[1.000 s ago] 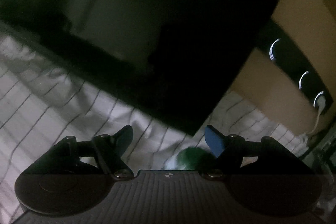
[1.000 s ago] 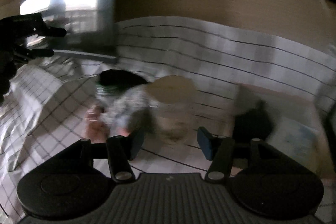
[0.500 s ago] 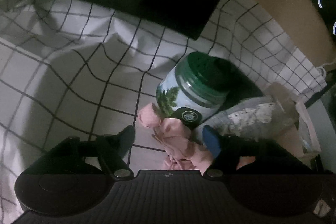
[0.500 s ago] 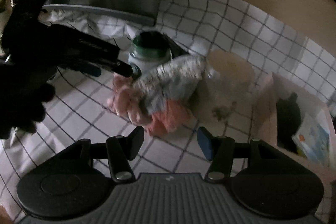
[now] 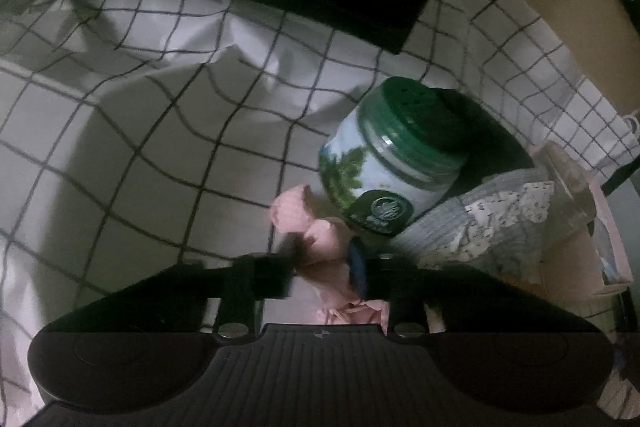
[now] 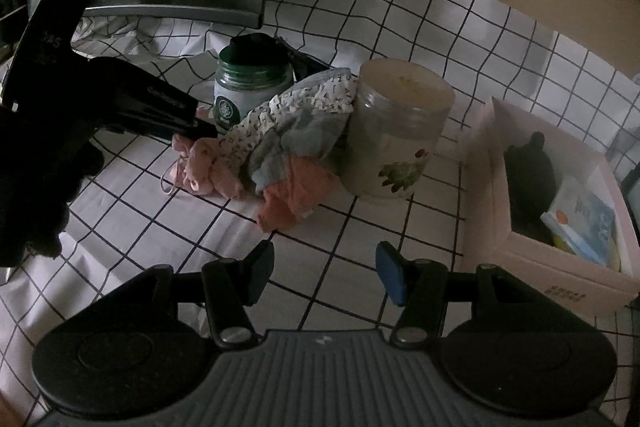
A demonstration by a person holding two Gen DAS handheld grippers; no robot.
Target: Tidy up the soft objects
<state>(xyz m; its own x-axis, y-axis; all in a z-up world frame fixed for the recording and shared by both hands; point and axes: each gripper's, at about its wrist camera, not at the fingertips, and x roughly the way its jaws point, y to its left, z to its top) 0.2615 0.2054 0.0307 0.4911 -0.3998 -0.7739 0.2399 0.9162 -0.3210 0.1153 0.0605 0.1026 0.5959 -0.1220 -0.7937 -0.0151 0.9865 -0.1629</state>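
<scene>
Both handheld tools are black, each with a ribbed grey-black housing at the bottom of its own view, marked by a small white cross at the centre. Round black discs flank each housing, and silver screws pin the finger arms. The right tongs (image 6: 325, 271) carry a blue pad (image 6: 390, 277) on one finger. The left tongs (image 6: 200, 131) show faint white lettering on their black body, gripped by a dark glove (image 6: 38, 195).

ahead of the right gripper (image 6: 324, 277) lies the pile of clothes (image 6: 280, 151); behind it, a lidded jar (image 6: 252, 83); a second jar (image 6: 396, 135) to its right; the box (image 6: 520, 267) further right.
</scene>
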